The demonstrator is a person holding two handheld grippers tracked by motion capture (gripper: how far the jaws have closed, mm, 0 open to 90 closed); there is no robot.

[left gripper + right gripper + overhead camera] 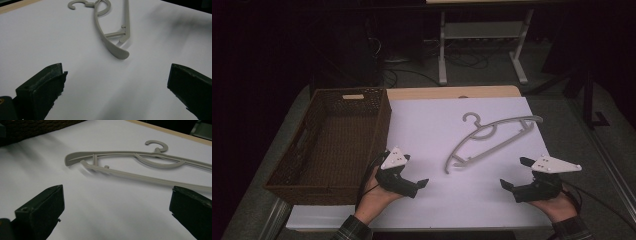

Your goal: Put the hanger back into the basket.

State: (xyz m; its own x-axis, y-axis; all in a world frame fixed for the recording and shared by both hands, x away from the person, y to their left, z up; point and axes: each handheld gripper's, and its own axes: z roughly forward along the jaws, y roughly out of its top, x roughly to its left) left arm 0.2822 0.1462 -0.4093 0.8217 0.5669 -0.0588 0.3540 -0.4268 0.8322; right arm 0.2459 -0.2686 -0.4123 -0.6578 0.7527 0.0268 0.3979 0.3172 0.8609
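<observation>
Two grippers sit low over the near edge of the white sheet (422, 130) that covers the table, one in each of the person's hands. The left gripper (404, 175) is held just beside the near right corner of the brown wicker basket (292, 172), its grey three-cornered plate facing up, its jaws spread wide with nothing between them. In the left gripper view the two black jaws stand far apart at the bottom corners, and only bare white sheet lies in the gap. The right gripper (517, 174) is held near the sheet's right edge, jaws likewise wide apart and empty, pointing inward toward the middle of the table.

Between the two tools, and farther from the person than either, lies the grey plastic hanger (492, 140), flat on the sheet. It runs on a slant: its near end points down toward the space between the grippers, its far arm reaches up toward the sheet's right side, and its hook curls toward the back of the table. Neither gripper touches it. From the left gripper view the hanger (111, 37) lies ahead of the jaws and well clear of them, its rounded near tip closest. From the right gripper view the hanger (130, 165) stretches across ahead of the jaws, its lower bar passing close above the jaw at the right, apart from it.

The basket stands on the left side of the table, well apart from the hanger.
</observation>
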